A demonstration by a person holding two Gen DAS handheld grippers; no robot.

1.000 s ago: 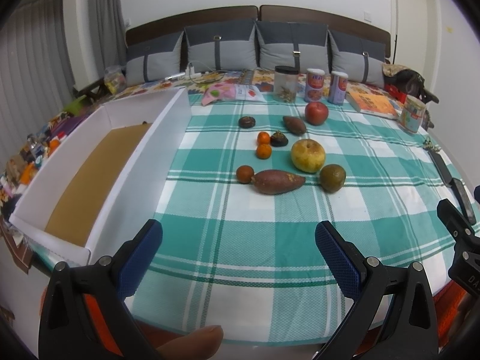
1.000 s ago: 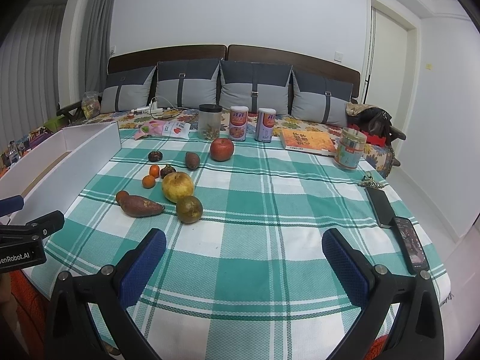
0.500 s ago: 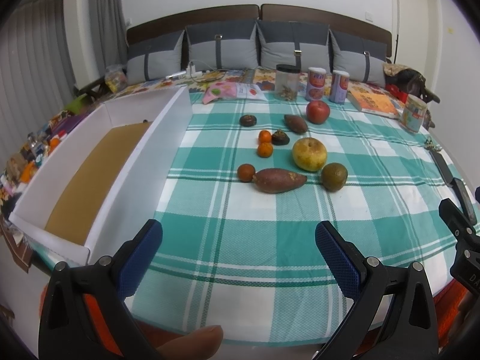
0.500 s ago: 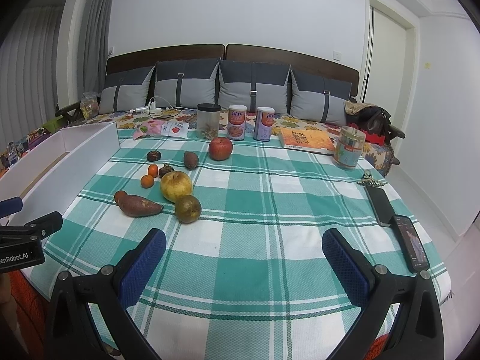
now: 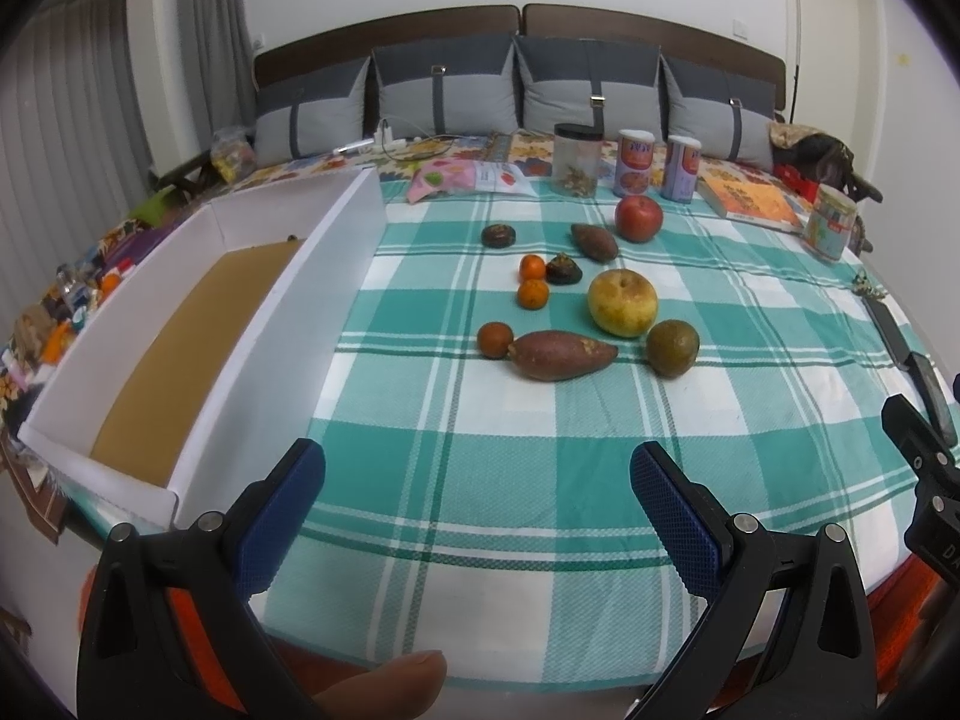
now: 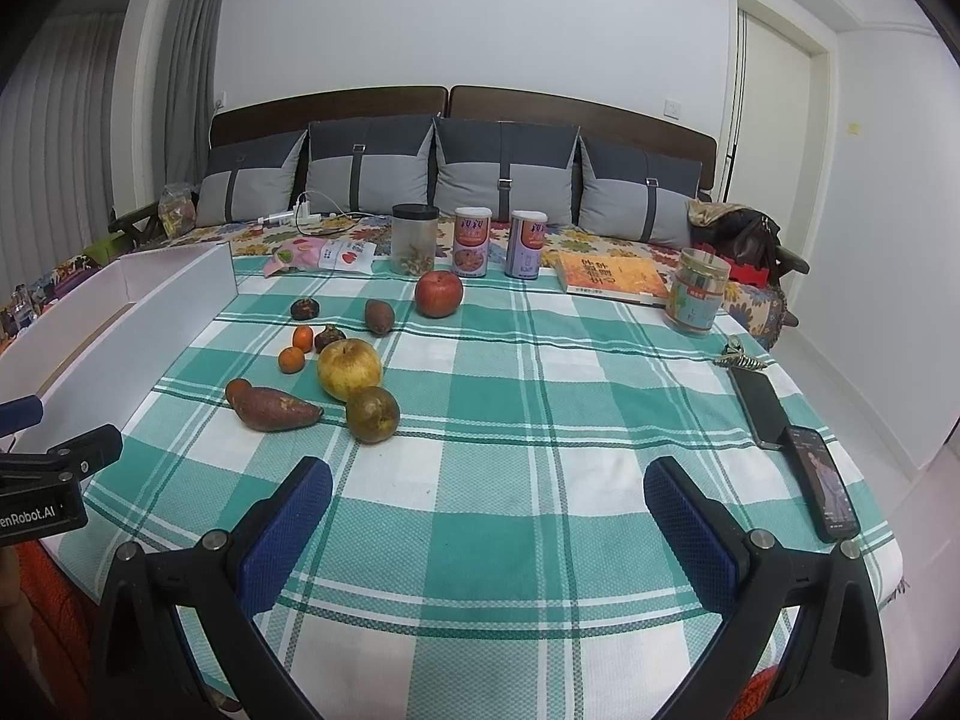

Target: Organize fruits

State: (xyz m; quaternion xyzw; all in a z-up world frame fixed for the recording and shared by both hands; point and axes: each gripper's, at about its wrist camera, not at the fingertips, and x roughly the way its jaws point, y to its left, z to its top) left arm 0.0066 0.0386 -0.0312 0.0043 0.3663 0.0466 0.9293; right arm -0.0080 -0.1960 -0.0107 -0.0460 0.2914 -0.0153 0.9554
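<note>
Left hand-held gripper (image 5: 477,483) and right hand-held gripper (image 6: 487,495) both wide open, holding nothing, above checked cloth (image 5: 540,450). Fruits (image 5: 622,302) clustered mid-cloth, beside white box (image 5: 288,324) on left.

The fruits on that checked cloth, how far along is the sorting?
Nothing looks done: the white box holds no fruit. Nothing is in hand; left gripper and right gripper are open and empty. Left: red apple, yellow apple, oranges and the rest.
</note>
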